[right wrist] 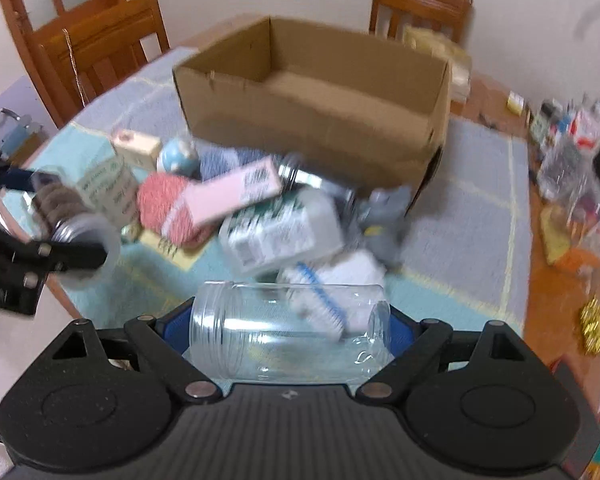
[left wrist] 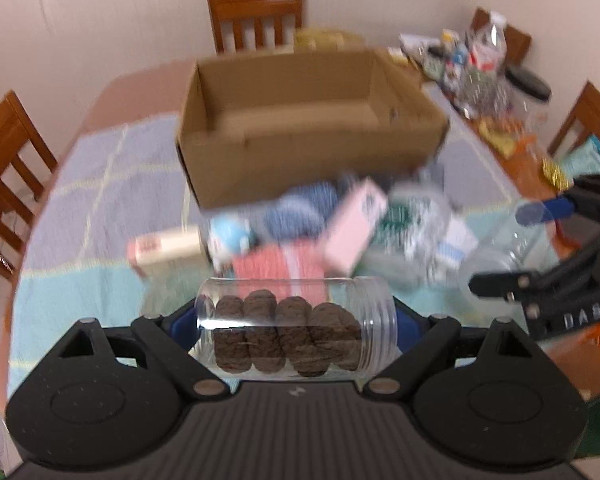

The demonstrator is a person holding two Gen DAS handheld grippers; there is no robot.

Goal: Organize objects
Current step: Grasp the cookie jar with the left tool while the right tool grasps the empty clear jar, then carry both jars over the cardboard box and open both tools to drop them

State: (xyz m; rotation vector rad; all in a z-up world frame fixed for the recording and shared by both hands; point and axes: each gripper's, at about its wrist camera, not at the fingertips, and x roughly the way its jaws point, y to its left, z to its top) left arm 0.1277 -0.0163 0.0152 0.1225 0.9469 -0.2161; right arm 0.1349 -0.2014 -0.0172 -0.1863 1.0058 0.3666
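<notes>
Two hand-held grippers hover over a cluttered dining table covered by a pale blue and green checked cloth (left wrist: pixel 100 176). The left gripper (left wrist: pixel 296 328) is clamped on a clear plastic jar of brown cookies (left wrist: pixel 292 336), held sideways with its open threaded mouth toward the right. The right gripper (right wrist: pixel 290 334) is clamped on an empty clear jar (right wrist: pixel 288 332), also sideways, mouth toward the left. An open cardboard box (left wrist: pixel 300 120) sits near the middle of the tabletop, toward its far edge. Just in front of the box lies a blurred heap: a pink carton (right wrist: pixel 232 196), red yarn (right wrist: pixel 164 208), blue yarn (left wrist: pixel 304 208) and a white labelled bottle (right wrist: pixel 280 232). Wooden chairs (left wrist: pixel 256 12) stand around the table.
</notes>
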